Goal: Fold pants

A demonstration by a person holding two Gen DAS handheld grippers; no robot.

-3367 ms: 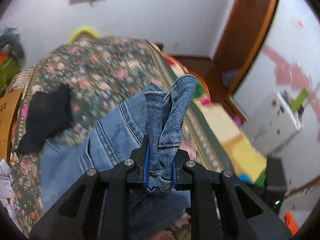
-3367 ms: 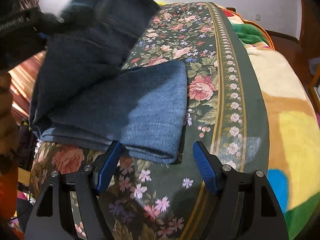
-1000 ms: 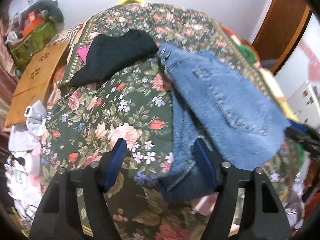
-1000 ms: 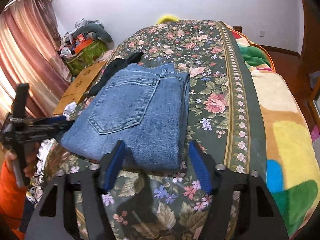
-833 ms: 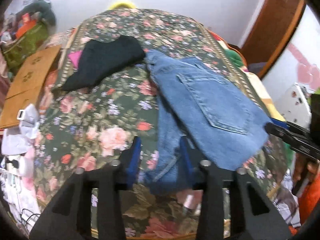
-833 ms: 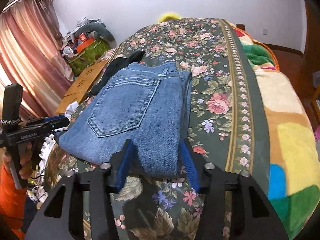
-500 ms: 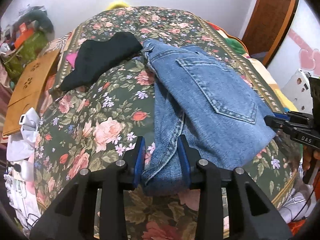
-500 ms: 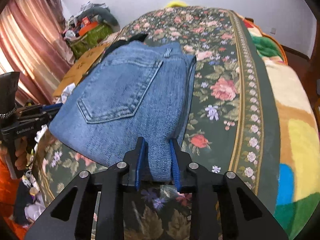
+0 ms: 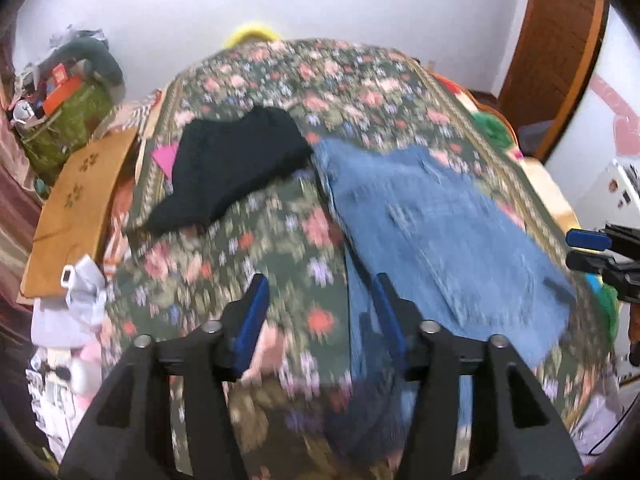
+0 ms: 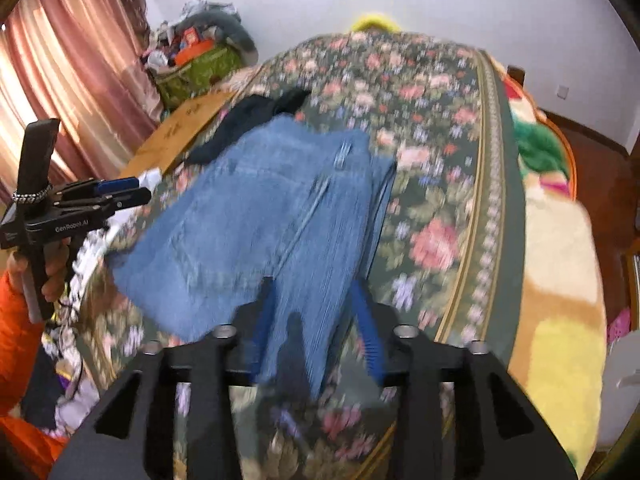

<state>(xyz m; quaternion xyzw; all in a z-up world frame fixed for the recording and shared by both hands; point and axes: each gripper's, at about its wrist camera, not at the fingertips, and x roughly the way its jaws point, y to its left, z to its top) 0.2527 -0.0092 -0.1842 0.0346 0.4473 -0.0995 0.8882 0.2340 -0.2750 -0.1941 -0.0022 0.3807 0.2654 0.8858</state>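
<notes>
The folded blue jeans [image 9: 436,236] lie on the floral bedspread [image 9: 248,256], back pocket up; they also show in the right wrist view [image 10: 264,220]. My left gripper [image 9: 318,312] is open and empty, its fingers just left of the jeans' near edge. My right gripper [image 10: 316,326] is partly open, its fingers either side of the jeans' near fold without pinching it. Each gripper shows in the other's view: the right gripper at the right edge [image 9: 592,250], the left gripper held in a hand at left [image 10: 116,192]. Both views are motion-blurred.
A black garment [image 9: 232,172] lies behind the jeans on the bed. A cardboard box [image 9: 76,204] and clutter sit left of the bed. Pink curtains [image 10: 60,80] hang at left. A multicoloured blanket [image 10: 560,280] covers the bed's right side.
Both grippers, nearly shut on the jeans' edges half a second ago, have opened and let go. Both have pulled back and up from the jeans.
</notes>
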